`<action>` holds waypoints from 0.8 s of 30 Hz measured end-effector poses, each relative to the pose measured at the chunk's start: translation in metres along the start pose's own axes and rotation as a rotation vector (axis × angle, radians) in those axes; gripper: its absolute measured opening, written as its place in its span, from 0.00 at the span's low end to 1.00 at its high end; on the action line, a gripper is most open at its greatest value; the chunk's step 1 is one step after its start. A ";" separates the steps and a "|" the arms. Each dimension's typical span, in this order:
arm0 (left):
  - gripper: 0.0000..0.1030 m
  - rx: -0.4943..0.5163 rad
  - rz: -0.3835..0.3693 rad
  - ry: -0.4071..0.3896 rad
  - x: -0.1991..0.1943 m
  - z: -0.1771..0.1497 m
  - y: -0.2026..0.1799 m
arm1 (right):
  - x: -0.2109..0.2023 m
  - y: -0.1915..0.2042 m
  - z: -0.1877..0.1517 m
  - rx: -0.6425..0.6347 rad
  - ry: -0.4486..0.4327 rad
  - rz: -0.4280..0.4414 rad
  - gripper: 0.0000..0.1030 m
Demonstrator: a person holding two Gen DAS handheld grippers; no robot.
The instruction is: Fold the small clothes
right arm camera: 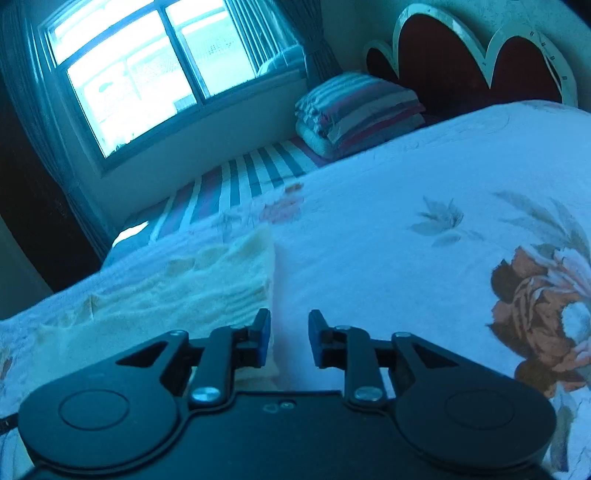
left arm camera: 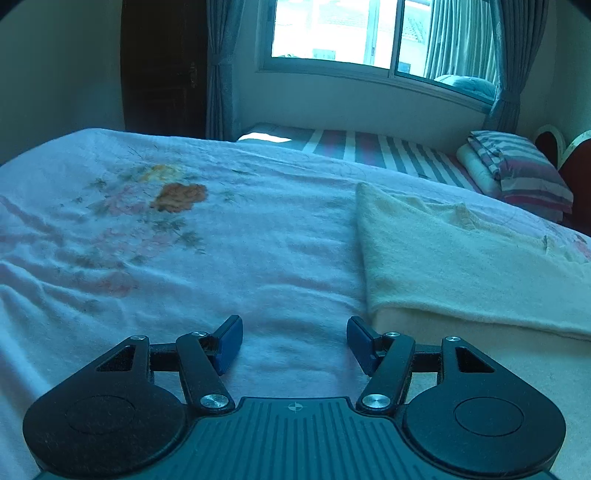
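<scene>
cream garment [left arm camera: 461, 258] lies folded on the bed [left arm camera: 184, 258] between both tongs, left tongs [left arm camera: 294, 345] wide open, right tongs [right arm camera: 289, 339] partly open, both empty.

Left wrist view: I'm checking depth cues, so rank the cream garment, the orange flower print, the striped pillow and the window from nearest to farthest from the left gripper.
From the left gripper:
1. Cream garment, right, folded on the blanket.
2. Orange flower print, left of centre.
3. Striped pillow, far right.
4. Window, back wall.
</scene>
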State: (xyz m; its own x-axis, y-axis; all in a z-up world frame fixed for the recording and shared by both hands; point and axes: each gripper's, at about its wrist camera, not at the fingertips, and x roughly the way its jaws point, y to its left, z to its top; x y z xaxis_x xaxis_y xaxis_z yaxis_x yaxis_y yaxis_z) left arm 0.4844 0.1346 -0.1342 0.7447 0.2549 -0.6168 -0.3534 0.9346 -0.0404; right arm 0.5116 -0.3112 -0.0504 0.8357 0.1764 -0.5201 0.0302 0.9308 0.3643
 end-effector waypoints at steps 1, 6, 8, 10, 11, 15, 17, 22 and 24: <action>0.60 0.011 -0.008 -0.035 -0.006 0.005 0.000 | -0.003 0.001 0.004 -0.017 -0.015 0.021 0.20; 0.60 0.105 -0.199 -0.083 0.001 0.041 -0.043 | 0.020 0.037 0.015 -0.183 0.001 0.097 0.15; 0.60 0.148 -0.244 -0.072 0.016 0.043 -0.068 | 0.035 0.050 0.010 -0.247 0.022 0.085 0.15; 0.60 0.162 -0.290 -0.023 0.033 0.038 -0.082 | 0.049 0.052 0.002 -0.273 0.067 0.068 0.15; 0.60 0.164 -0.287 0.021 0.043 0.033 -0.085 | 0.055 0.051 -0.002 -0.288 0.092 0.033 0.12; 0.61 0.152 -0.300 -0.016 0.036 0.040 -0.084 | 0.047 0.042 0.001 -0.259 0.076 0.010 0.16; 0.61 0.135 -0.311 -0.062 0.038 0.053 -0.084 | 0.046 0.046 0.007 -0.273 0.040 0.012 0.21; 0.61 0.180 -0.252 0.017 0.093 0.072 -0.095 | 0.076 0.056 0.011 -0.307 0.082 0.018 0.20; 0.64 0.162 -0.269 0.003 0.101 0.070 -0.089 | 0.085 0.053 0.008 -0.331 0.094 -0.004 0.20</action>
State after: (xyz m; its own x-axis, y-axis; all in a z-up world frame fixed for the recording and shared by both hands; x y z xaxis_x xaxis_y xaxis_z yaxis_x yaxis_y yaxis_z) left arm 0.6301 0.0944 -0.1379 0.7977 -0.0071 -0.6030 -0.0490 0.9959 -0.0765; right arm 0.5885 -0.2493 -0.0688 0.7812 0.1866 -0.5958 -0.1590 0.9823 0.0992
